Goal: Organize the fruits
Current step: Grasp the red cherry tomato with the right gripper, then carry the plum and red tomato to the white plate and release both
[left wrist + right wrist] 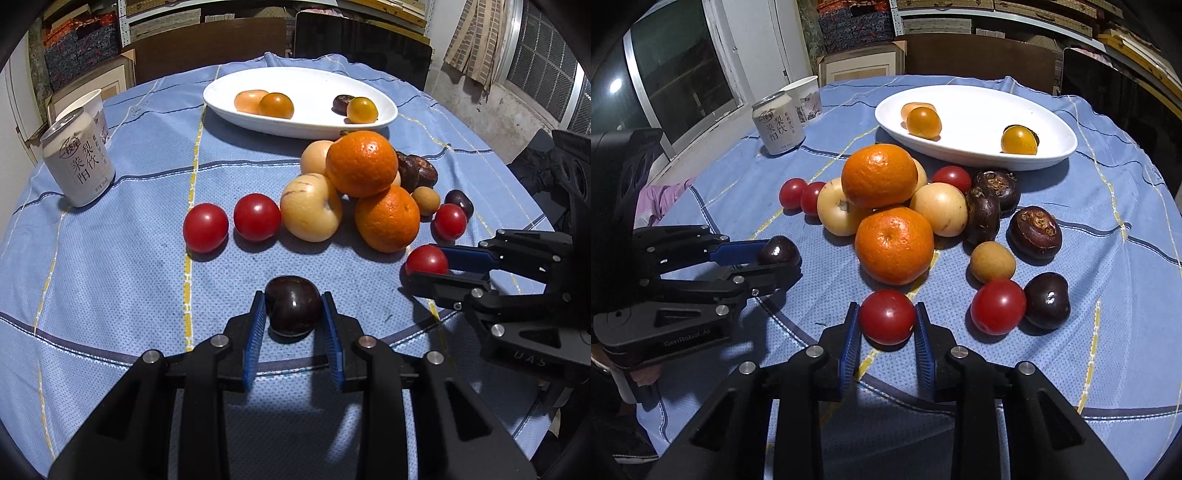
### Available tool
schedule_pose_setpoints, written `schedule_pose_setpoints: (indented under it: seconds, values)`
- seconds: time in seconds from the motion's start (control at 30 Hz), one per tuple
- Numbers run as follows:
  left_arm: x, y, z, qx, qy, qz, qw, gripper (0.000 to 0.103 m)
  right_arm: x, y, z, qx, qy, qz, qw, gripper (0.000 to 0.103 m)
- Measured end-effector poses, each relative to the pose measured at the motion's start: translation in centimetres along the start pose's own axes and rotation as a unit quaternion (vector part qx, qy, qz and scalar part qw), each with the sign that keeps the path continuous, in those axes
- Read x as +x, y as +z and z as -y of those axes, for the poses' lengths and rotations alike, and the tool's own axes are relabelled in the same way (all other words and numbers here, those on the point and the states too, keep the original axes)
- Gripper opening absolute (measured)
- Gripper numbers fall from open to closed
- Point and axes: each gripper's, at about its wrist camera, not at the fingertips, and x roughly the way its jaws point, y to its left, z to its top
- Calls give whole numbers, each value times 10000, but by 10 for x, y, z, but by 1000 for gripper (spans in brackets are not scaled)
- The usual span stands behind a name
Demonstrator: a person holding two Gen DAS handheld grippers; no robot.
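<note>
Left gripper (293, 314) clamps a cherry (293, 305); right gripper (886, 325) clamps a tomato (887, 322). Two oranges (880, 175) mid-frame.

Bright light from above casts soft shadows under the fruit; both sharp fisheye views bend and darken at the edges.

From my right wrist view, the pale fruit (911, 107) in the dish (979, 157) sits half hidden behind an orange tomato (923, 122); the paper cup (807, 94) hides behind the can (778, 123).
</note>
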Motion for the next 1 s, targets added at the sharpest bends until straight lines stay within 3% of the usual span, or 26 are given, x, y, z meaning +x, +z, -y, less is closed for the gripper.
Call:
schedule_pose_setpoints:
  seconds: [0.37,0.53,0.73,1.0]
  values:
    - [3,2,4,60,94,103,9999,30,0,2,-2,67,-97,55,9999,30]
    - [-4,2,-1,-5,50,77,10000,30,-19,4,6,179,1,239,9996,30]
    - [-31,6,-6,38,-30,321,9995,30,-44,4,23,363,18,456,9983,30]
    - [-56,56,-16,64,-140,660,9977,30,-70,33,57,671,64,859,9940,30]
